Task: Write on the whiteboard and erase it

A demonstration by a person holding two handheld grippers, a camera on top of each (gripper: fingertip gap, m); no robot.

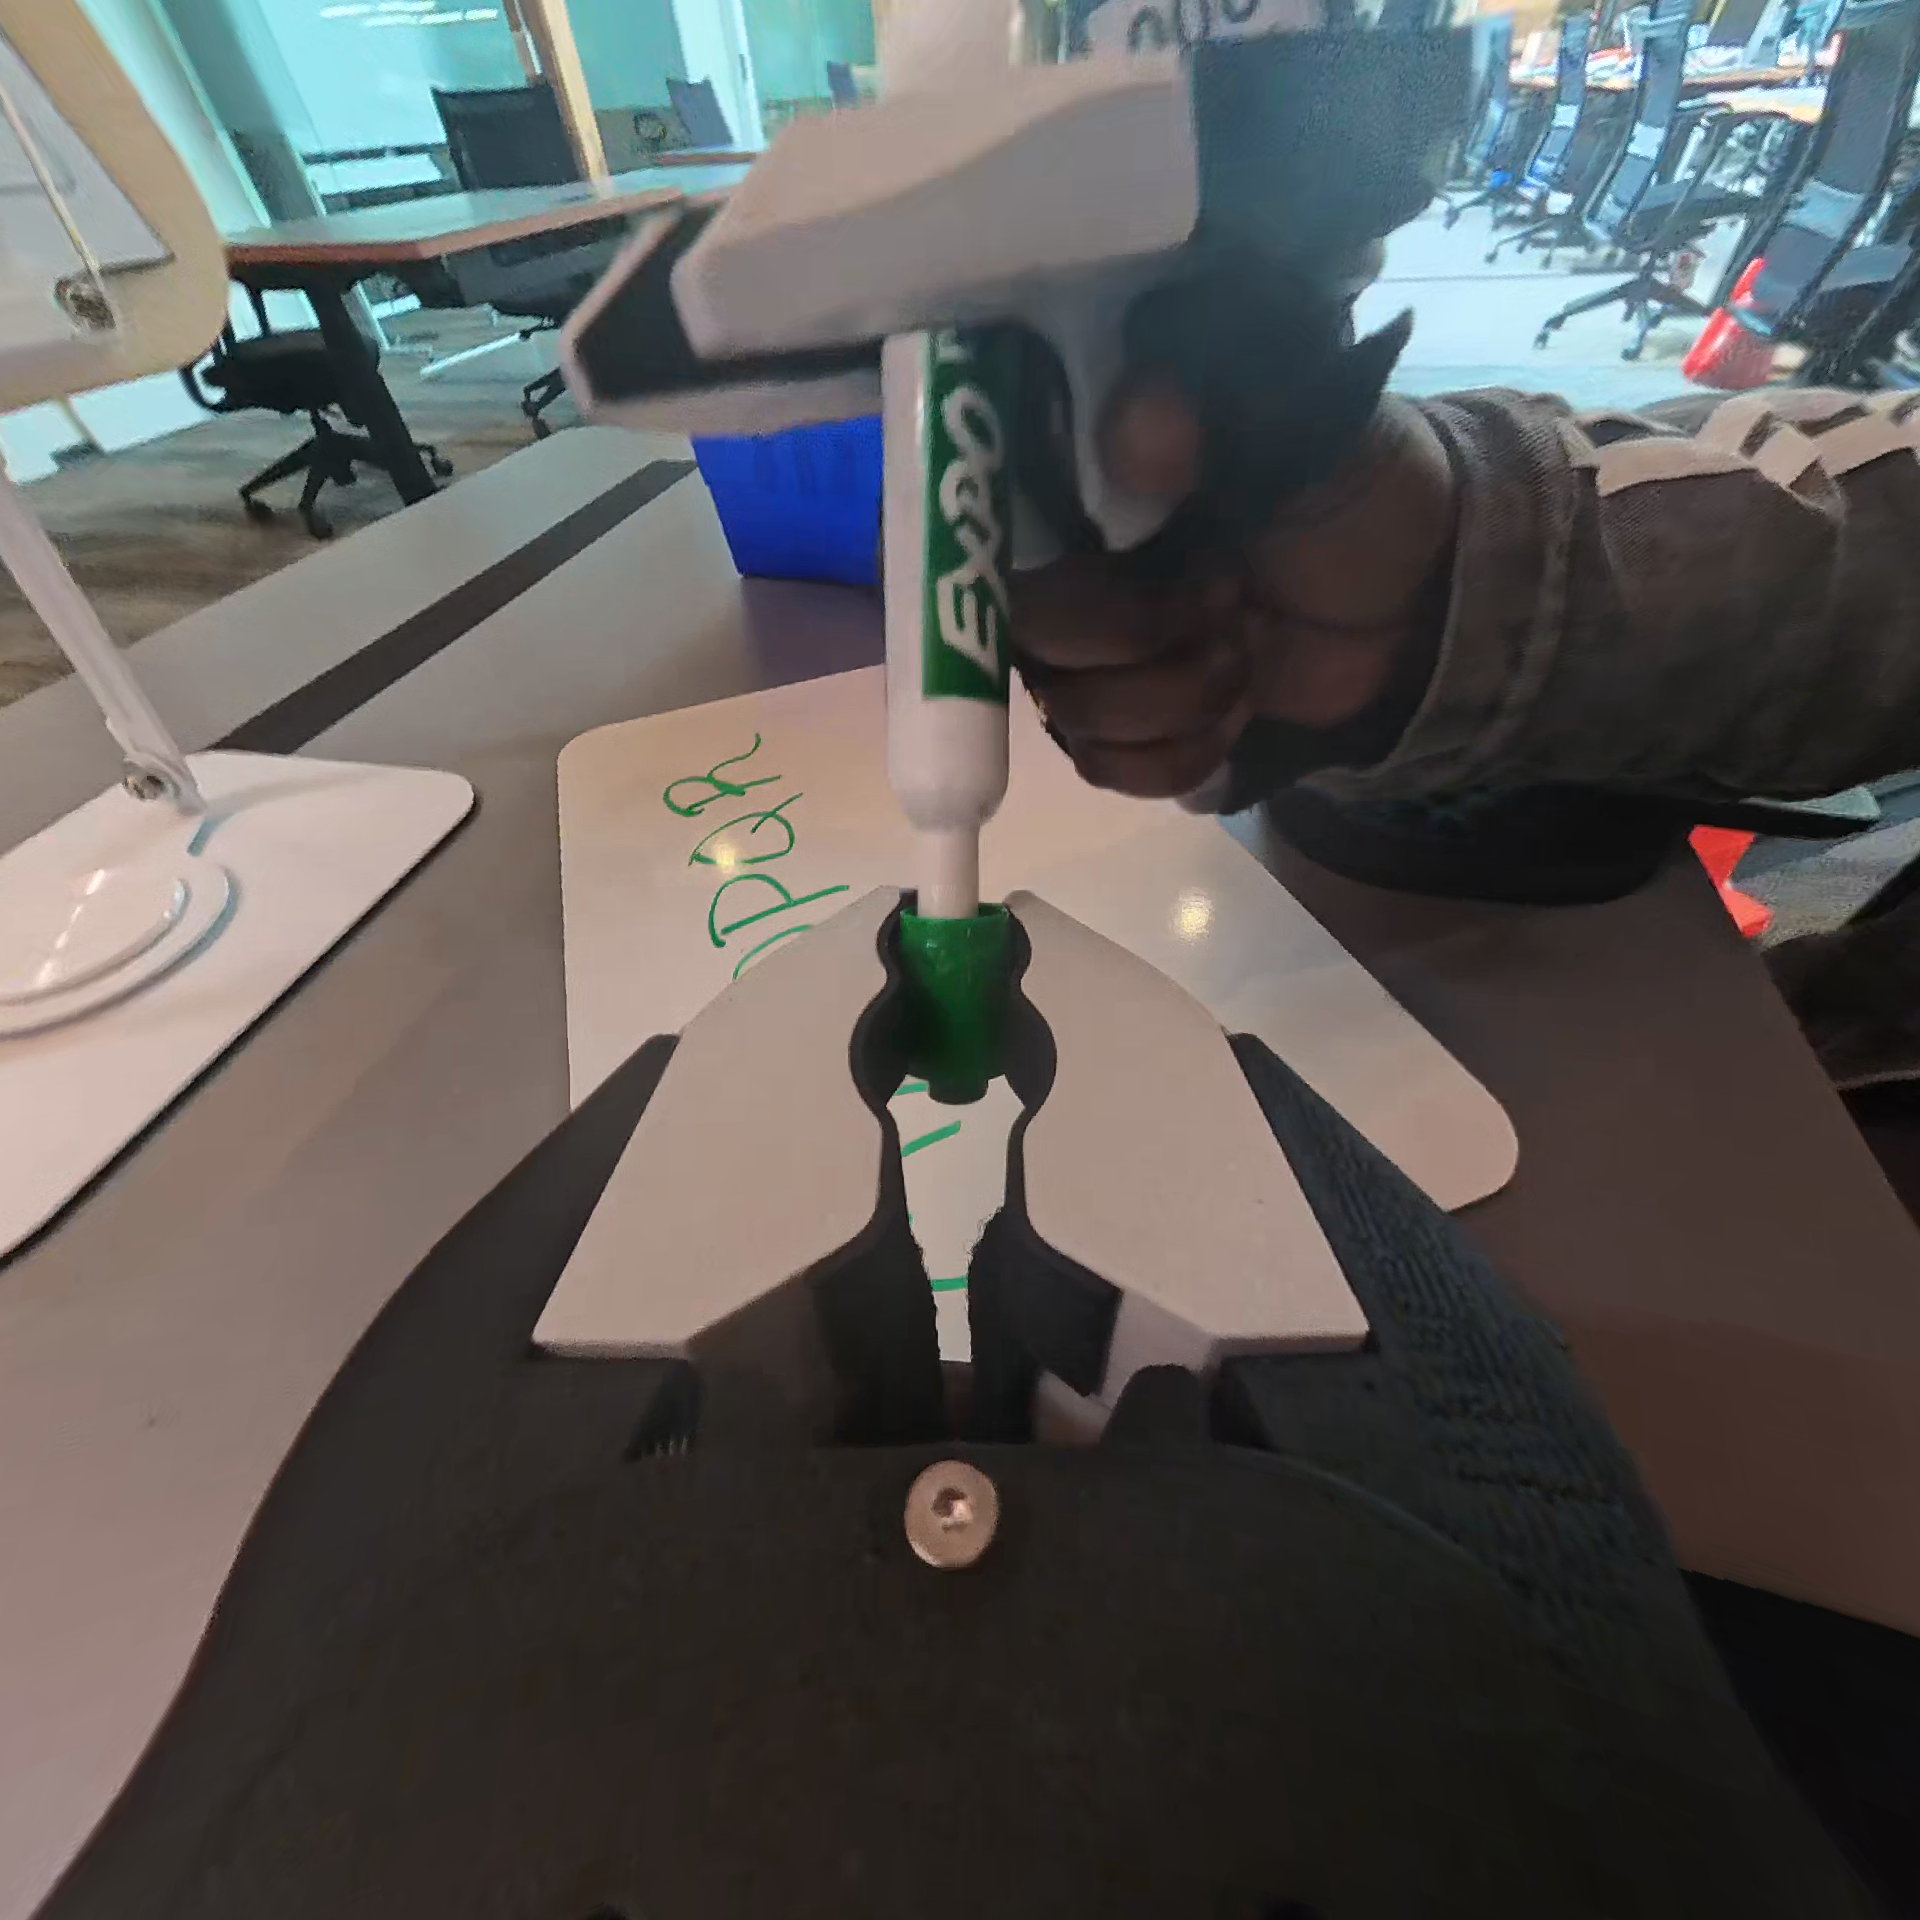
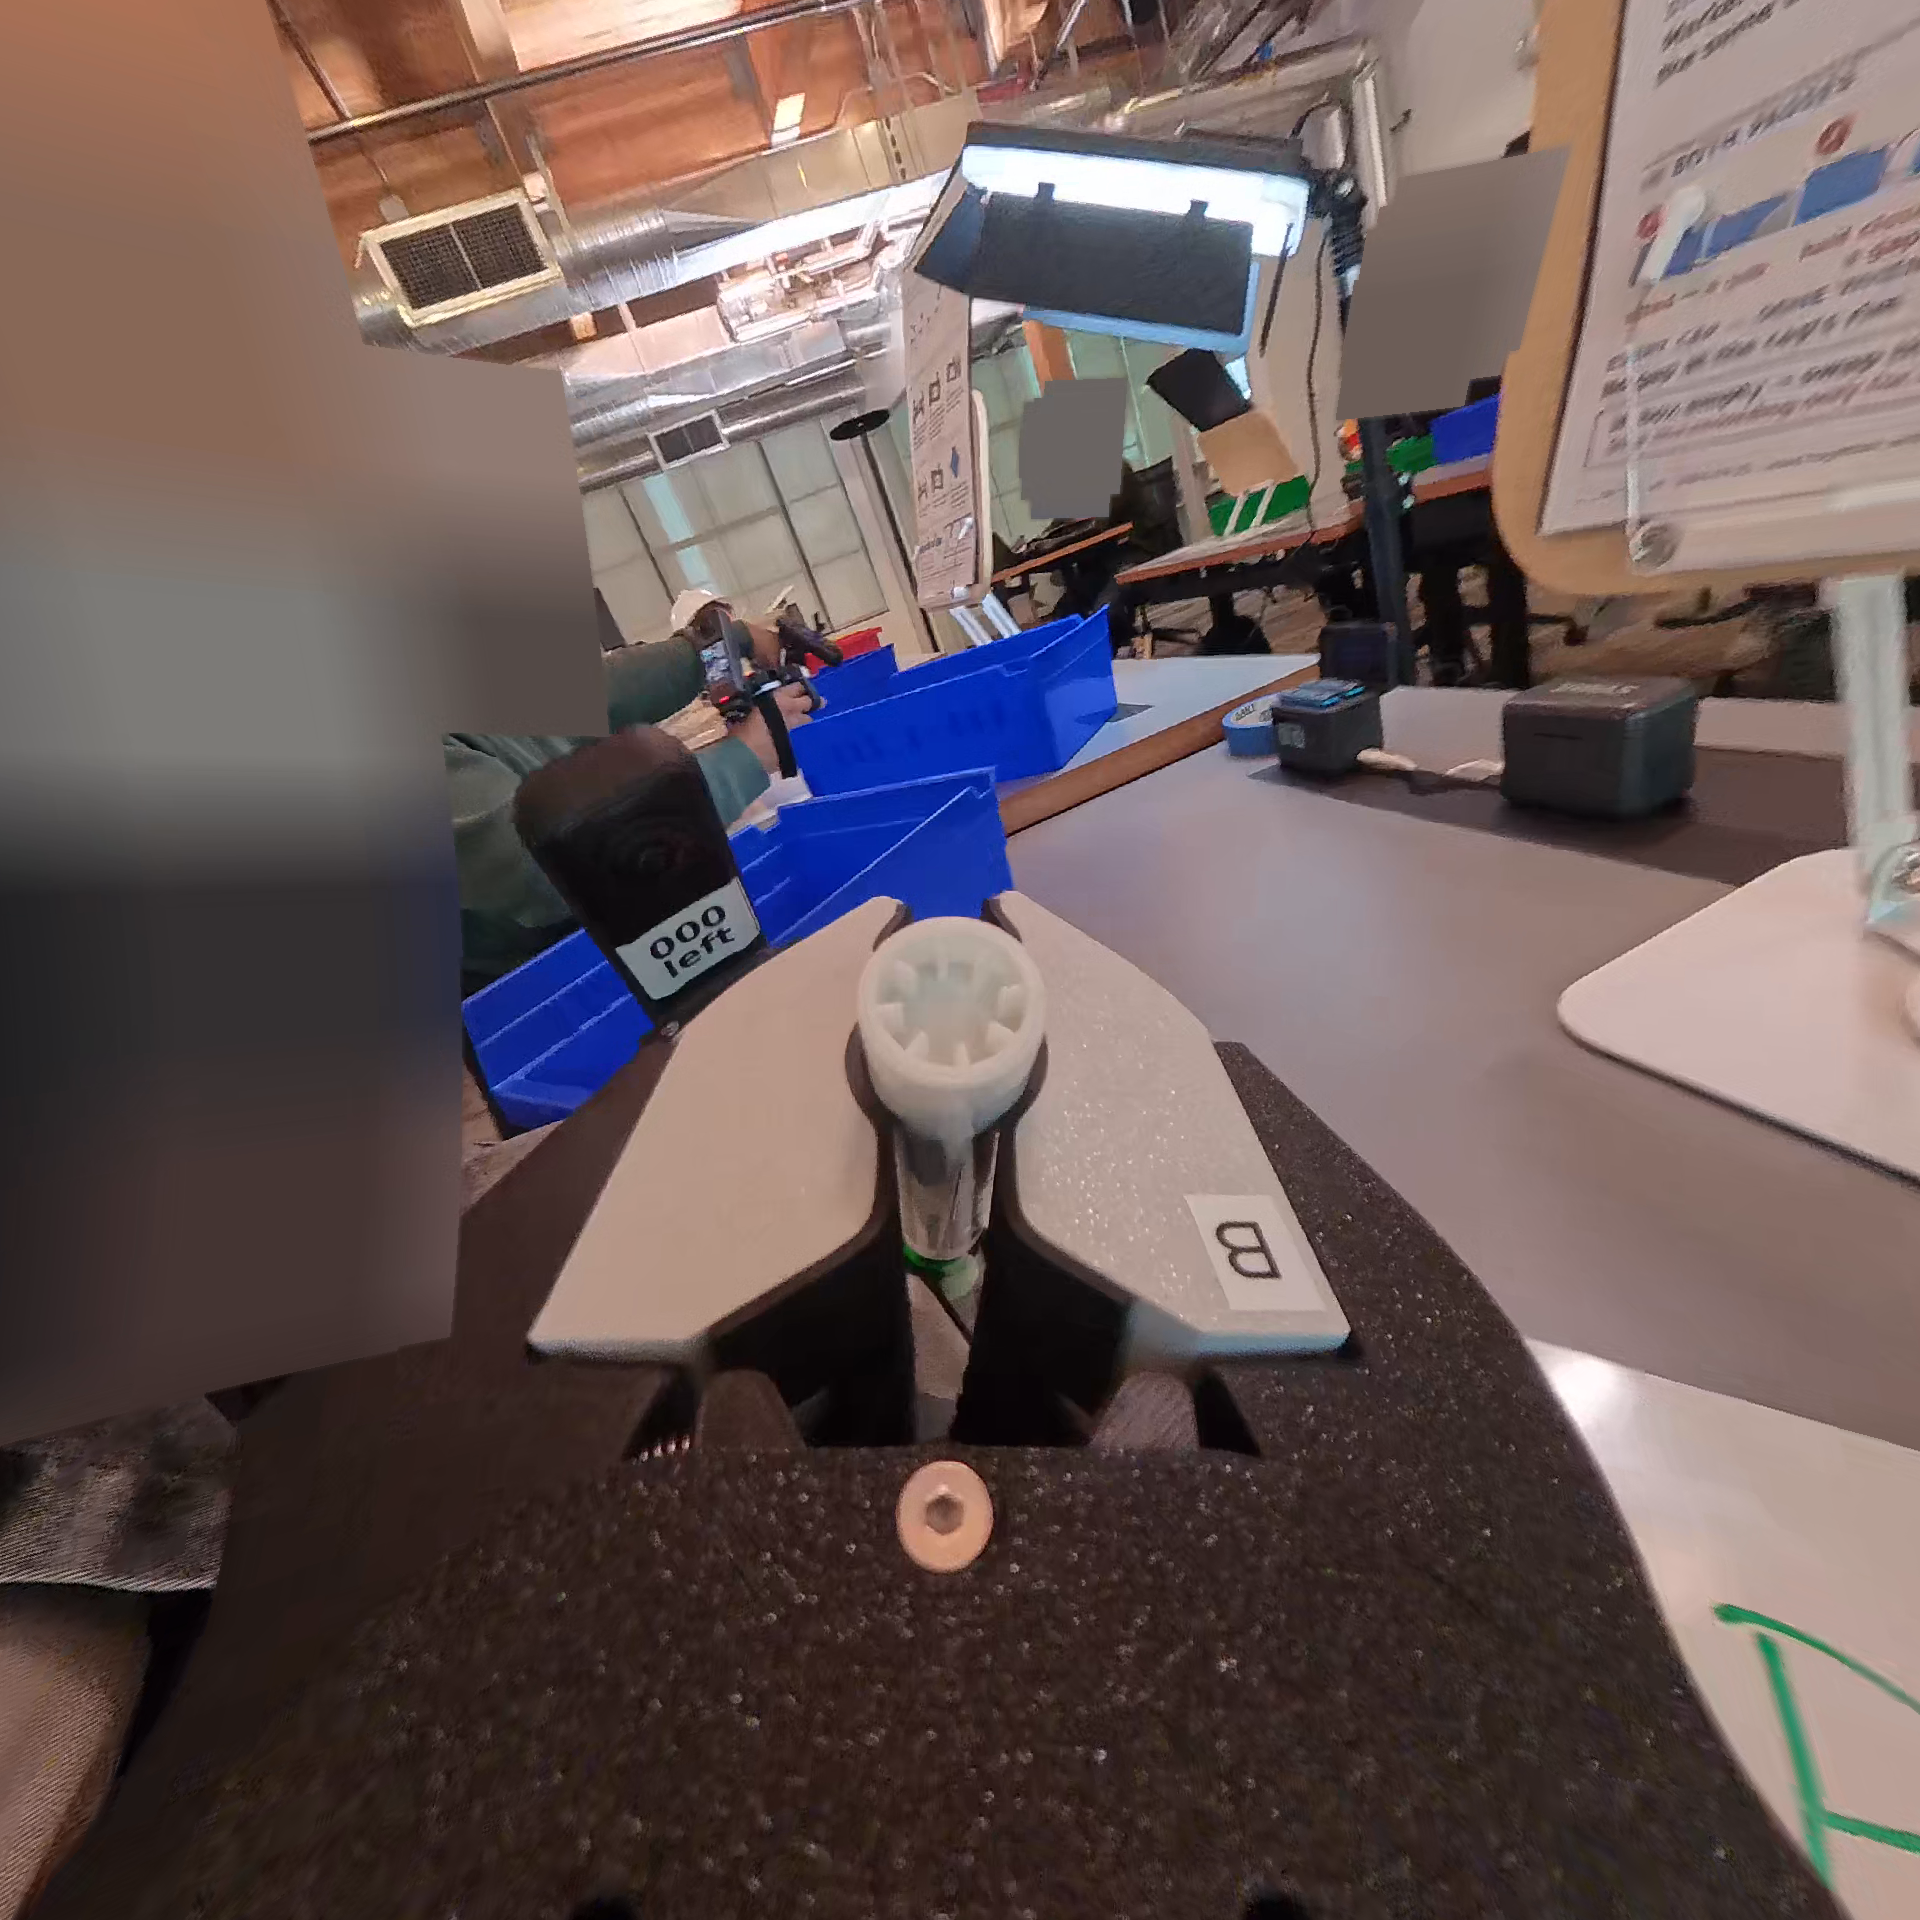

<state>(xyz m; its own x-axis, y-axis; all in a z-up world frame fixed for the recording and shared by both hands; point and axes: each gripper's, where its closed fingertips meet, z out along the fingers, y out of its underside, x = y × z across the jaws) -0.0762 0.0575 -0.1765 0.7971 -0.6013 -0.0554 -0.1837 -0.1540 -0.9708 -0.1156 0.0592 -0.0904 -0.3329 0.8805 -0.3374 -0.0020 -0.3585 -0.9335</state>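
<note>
A white whiteboard (image 1: 1247, 935) with green writing (image 1: 748, 852) lies flat on the grey table. My left gripper (image 1: 951, 935) is shut on the green marker cap (image 1: 951, 997), just above the board. My right gripper (image 1: 914, 312) holds the white and green marker (image 1: 951, 623) upright, with its narrow tip end in the mouth of the cap. In the right wrist view, my right gripper (image 2: 948, 935) is shut on the marker (image 2: 951, 1029), seen from its white rear end. The board's corner (image 2: 1766, 1558) shows at the lower right.
A white stand base (image 1: 156, 935) sits left of the board and also shows in the right wrist view (image 2: 1766, 1018). A blue bin (image 1: 800, 499) stands behind the board. A person's sleeve (image 1: 1558, 623) rests at the right. Black boxes (image 2: 1600, 743) stand farther back. Some 9 cm of space lies between my two pairs of fingers.
</note>
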